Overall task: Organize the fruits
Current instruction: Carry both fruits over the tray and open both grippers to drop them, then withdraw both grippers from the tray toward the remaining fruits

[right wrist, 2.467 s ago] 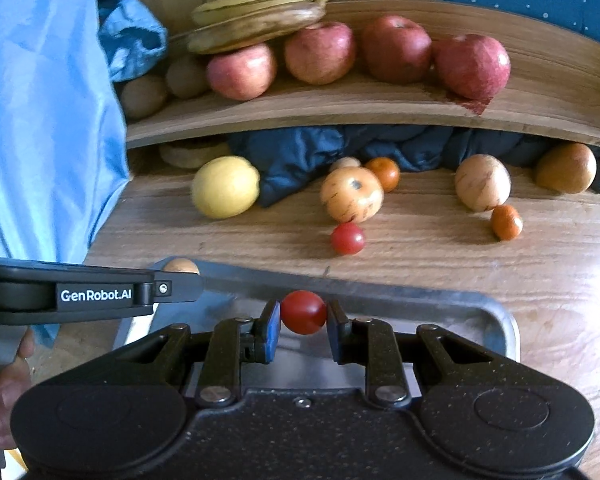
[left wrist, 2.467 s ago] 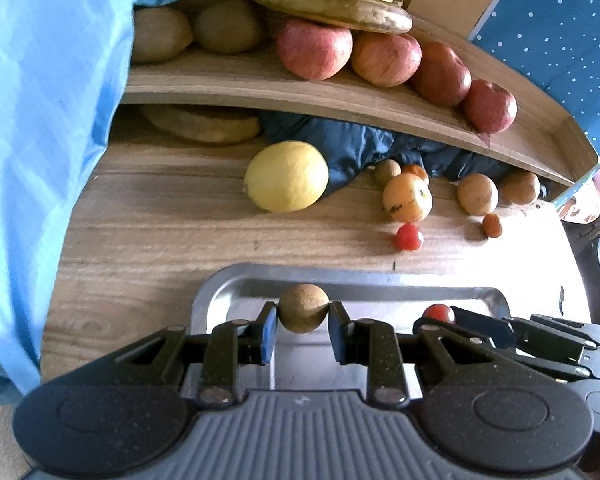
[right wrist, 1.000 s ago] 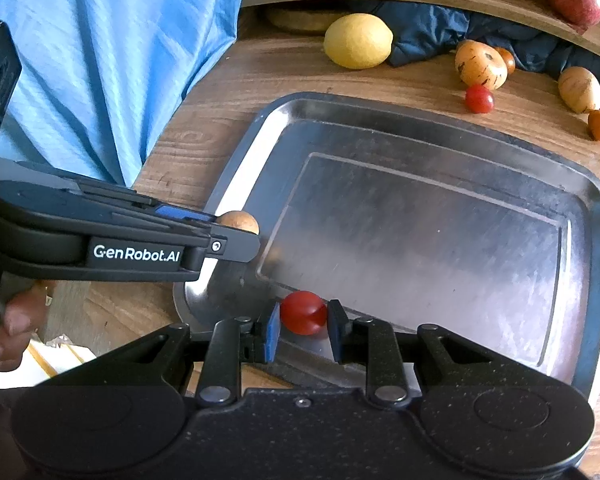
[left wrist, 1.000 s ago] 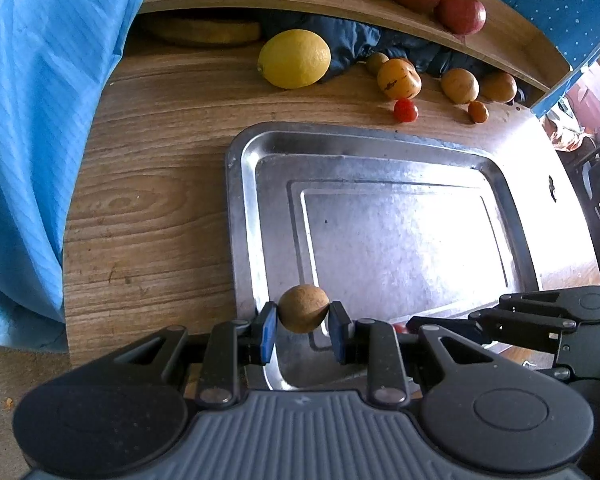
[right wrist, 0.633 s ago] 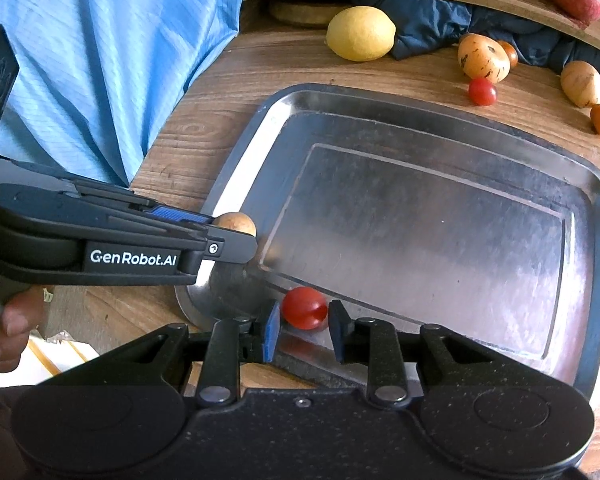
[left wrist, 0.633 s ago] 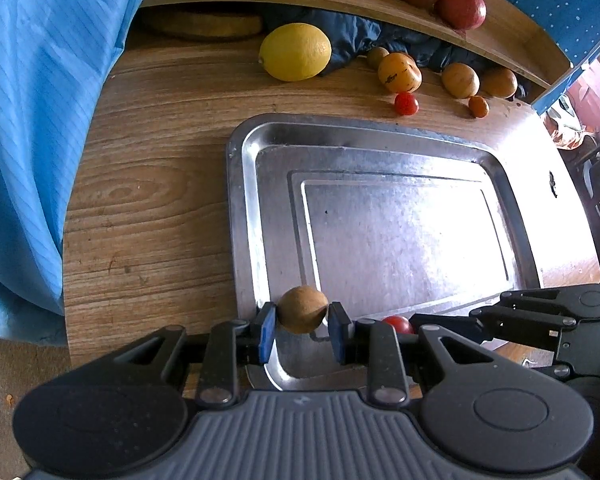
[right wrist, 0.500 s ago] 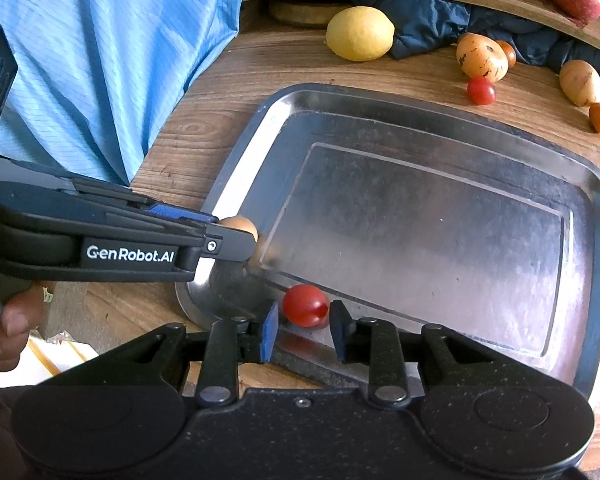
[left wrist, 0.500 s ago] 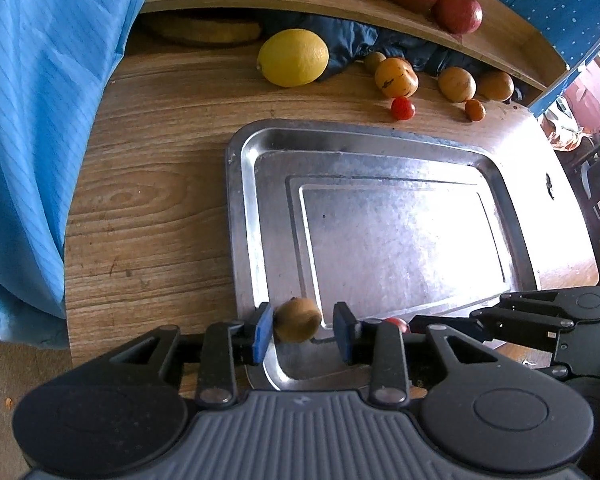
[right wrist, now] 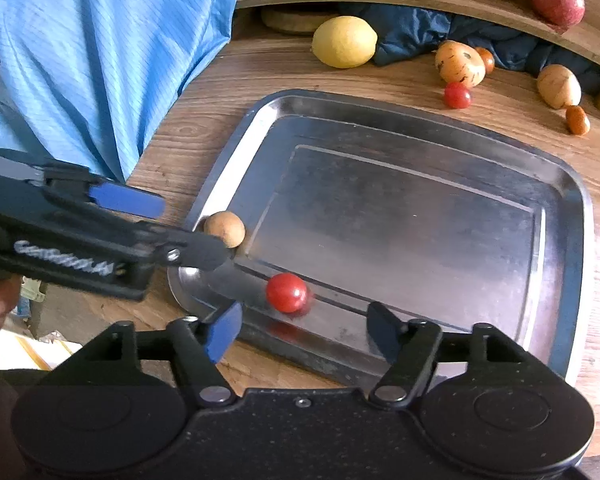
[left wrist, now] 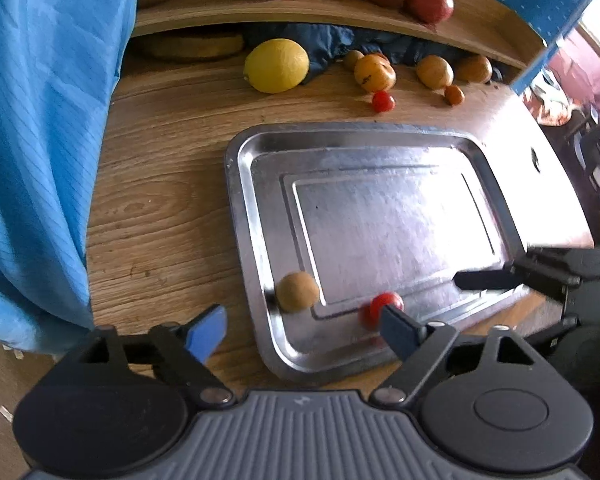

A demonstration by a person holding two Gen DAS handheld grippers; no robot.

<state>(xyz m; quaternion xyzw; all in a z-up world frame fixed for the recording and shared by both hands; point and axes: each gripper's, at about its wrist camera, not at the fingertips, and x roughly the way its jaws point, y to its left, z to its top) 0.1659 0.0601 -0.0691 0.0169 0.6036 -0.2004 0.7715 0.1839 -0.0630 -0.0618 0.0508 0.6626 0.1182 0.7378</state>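
Fingers (left wrist: 204, 334) of left gripper (left wrist: 302, 330): spread wide, holding nothing | right gripper (right wrist: 302, 328): fingers apart, holding nothing | brown fruit (left wrist: 298, 292): lay in lower-left corner of metal tray (left wrist: 236, 184) | red tomato (right wrist: 286, 293): lay near tray's lower edge | lemon (left wrist: 277, 65): upper centre, on worktop (left wrist: 160, 200).

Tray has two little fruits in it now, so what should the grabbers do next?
Probably reach for more. Both the left gripper and right gripper are open, the brown fruit and red tomato lie in the tray, and another tomato waits outside.
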